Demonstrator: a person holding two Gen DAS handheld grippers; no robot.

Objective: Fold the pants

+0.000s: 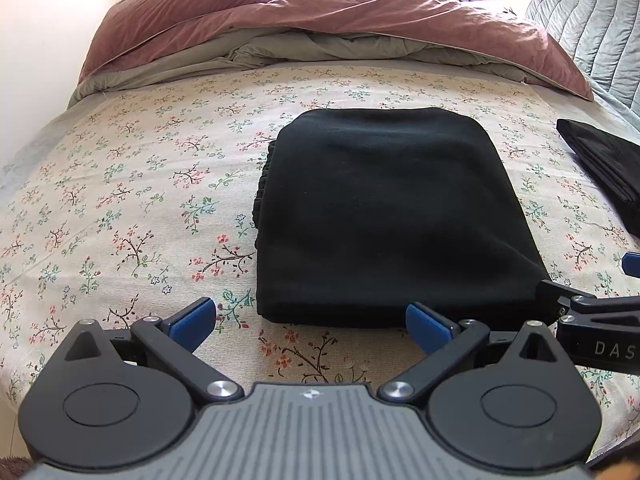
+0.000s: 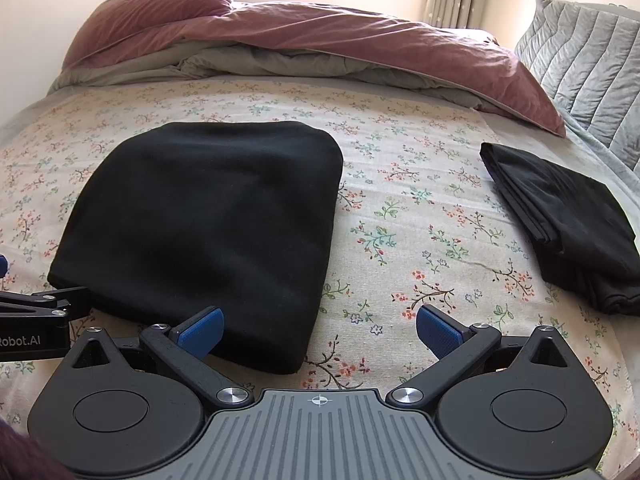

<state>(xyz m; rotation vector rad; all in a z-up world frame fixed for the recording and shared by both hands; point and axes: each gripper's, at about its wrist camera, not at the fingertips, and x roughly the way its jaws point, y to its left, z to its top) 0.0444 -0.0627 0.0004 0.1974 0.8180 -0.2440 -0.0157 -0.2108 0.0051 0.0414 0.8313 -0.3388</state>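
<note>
With both my left gripper [image 1: 310, 322] and right gripper [image 2: 320, 330] spread empty, the folded pants [image 1: 384, 216] at twelve o'clock probably need only gentle squaring.

Black pants [image 1: 384, 216] lie folded flat on the floral sheet [image 1: 132, 184].

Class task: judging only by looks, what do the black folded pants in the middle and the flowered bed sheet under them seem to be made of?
Black folded pants: probably a soft, thick knit or fleece; matte, light-absorbing surface, rounded bulky folds, gathered elastic edge on the left side.
Flowered cream bed sheet: likely thin woven cotton; flat printed sprigs, matte finish, faint fine creases. Neither fibre can be confirmed by sight.
</note>
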